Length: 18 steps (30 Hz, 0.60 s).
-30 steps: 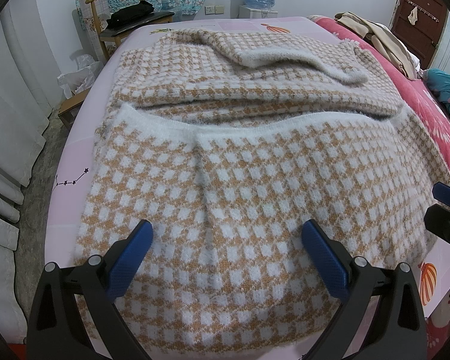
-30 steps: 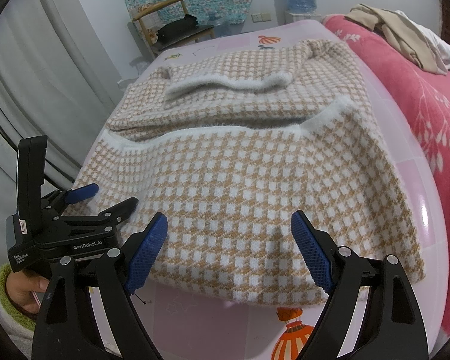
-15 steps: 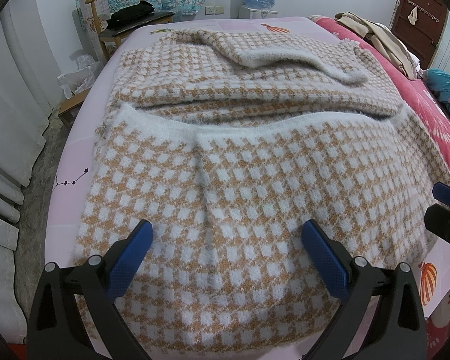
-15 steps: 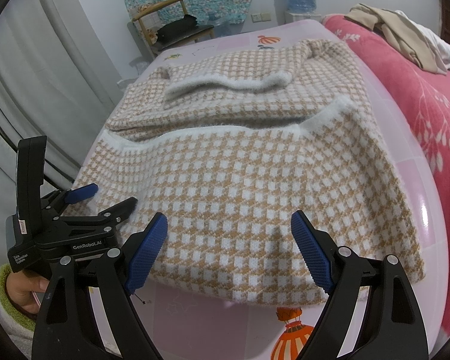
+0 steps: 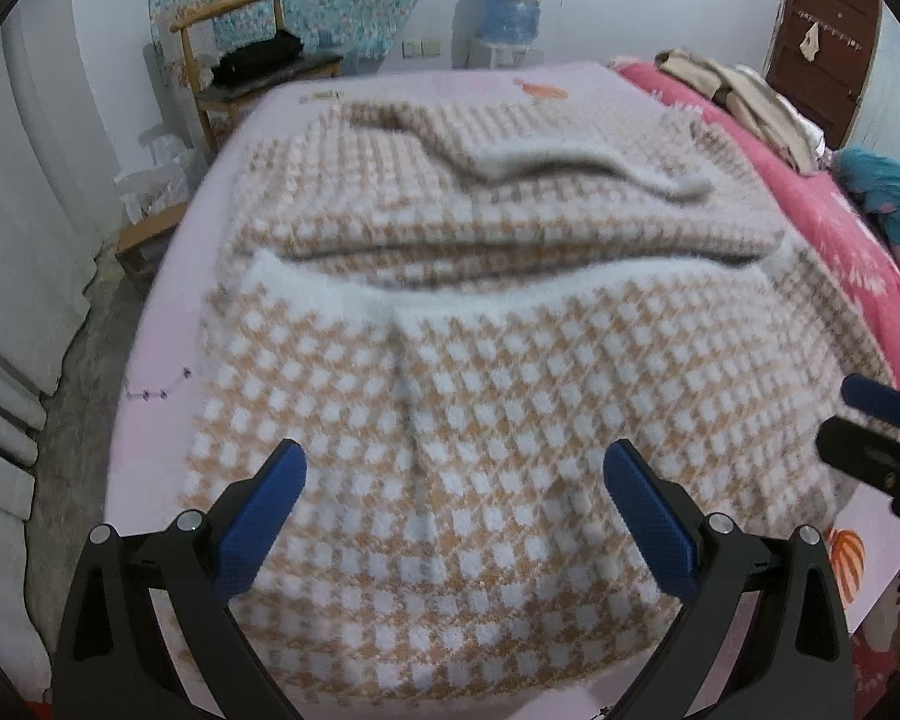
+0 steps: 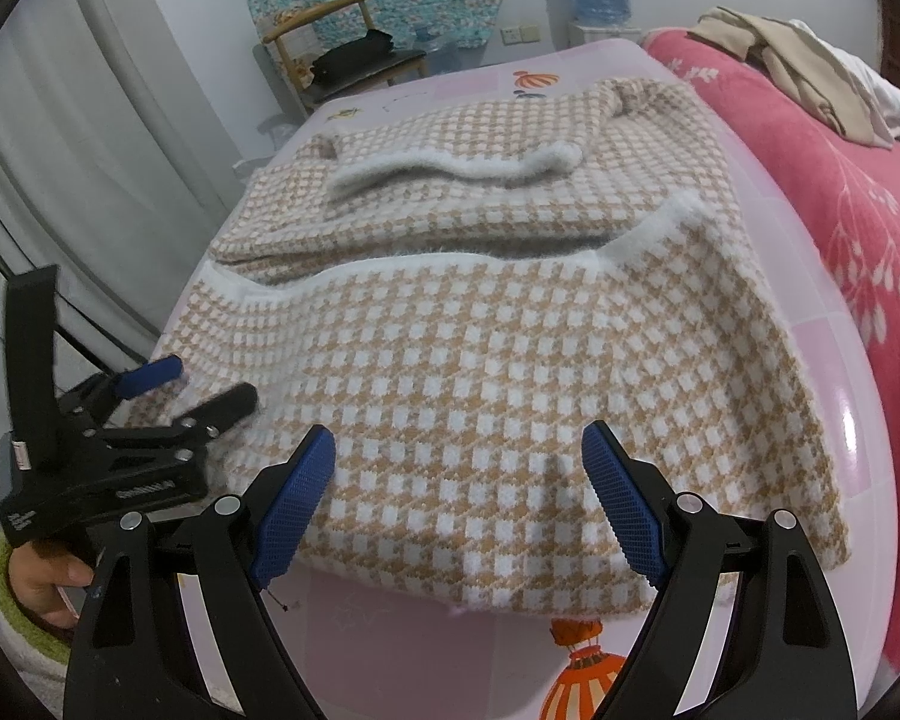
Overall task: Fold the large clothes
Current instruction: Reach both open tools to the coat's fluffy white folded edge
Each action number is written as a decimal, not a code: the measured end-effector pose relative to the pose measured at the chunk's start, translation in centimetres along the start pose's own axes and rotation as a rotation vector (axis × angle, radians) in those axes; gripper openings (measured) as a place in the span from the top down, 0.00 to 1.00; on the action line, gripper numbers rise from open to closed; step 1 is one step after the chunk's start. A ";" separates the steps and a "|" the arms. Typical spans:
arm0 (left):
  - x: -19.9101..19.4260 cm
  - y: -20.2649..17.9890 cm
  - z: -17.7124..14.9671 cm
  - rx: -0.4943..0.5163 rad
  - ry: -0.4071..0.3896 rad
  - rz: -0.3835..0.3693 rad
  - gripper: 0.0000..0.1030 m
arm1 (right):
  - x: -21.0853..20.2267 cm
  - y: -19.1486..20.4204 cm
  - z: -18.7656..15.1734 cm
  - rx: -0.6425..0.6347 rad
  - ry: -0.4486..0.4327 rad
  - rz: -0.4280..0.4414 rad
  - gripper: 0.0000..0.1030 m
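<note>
With both grippers — left gripper [image 5: 453,501] and right gripper [image 6: 459,477] — spread wide and holding nothing above the checked sweater [image 6: 486,360] lying half-folded on the pink bed [image 6: 834,396], you should pinch its near hem corners evenly — then lift together.

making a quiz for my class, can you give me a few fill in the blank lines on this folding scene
1. The checked sweater lies on a ____ sheet.
2. Both the left hand-held gripper and the right hand-held gripper have their jaws ____.
3. The pads of the right hand-held gripper are coloured ____.
4. On the wooden chair sits a ____ bag.

Missing words: pink; open; blue; black
</note>
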<state>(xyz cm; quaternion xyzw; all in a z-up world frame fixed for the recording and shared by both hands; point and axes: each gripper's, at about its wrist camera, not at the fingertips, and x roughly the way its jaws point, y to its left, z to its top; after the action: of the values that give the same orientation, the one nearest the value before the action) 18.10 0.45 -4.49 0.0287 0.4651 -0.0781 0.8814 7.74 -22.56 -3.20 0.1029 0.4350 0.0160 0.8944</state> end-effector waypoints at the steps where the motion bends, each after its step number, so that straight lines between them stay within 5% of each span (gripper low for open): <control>1: -0.3 0.2 0.1 0.001 -0.014 -0.001 0.05 | 0.0 0.1 0.0 -0.003 0.000 0.001 0.22; 10: -3.6 4.2 0.5 -0.016 -0.157 0.080 0.05 | 1.1 0.3 0.5 -0.029 0.006 0.007 0.22; 18: -3.9 7.7 -0.7 -0.037 -0.155 0.085 0.10 | 2.7 0.2 -0.1 -0.031 0.041 0.009 0.22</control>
<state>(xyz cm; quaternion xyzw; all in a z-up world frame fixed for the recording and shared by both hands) 16.64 8.60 -1.86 0.0260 0.3953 -0.0338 0.9176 9.41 -22.00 -5.31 0.0908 0.4526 0.0287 0.8866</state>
